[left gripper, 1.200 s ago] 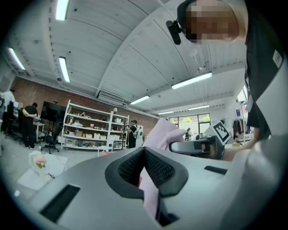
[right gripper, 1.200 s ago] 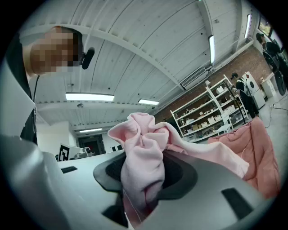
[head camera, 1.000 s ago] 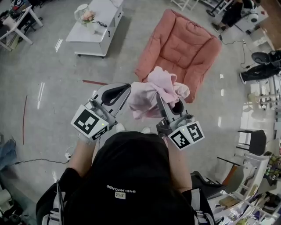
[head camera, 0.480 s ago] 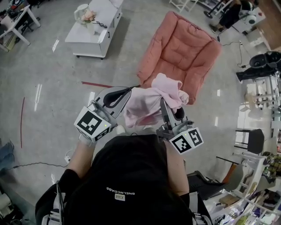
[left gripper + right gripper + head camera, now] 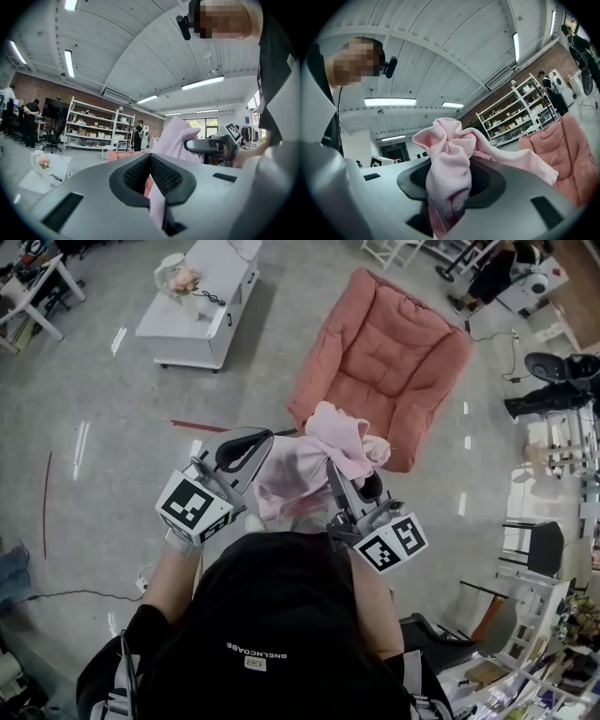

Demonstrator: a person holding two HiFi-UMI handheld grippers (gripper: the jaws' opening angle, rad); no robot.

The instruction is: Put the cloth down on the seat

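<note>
Near armchair [image 5: 394,343], left tongs [image 5: 263,437], right tongs [image 5: 332,468] pinch cloth [image 5: 293,476].

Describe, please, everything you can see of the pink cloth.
The pink cloth looks soft and thick, like fleece, and is crumpled. It hangs in the air between both grippers: the left gripper pinches a thin edge, the right gripper clamps a bunched wad, and the rest sags between them. It does not yet lie on the salmon armchair.
</note>
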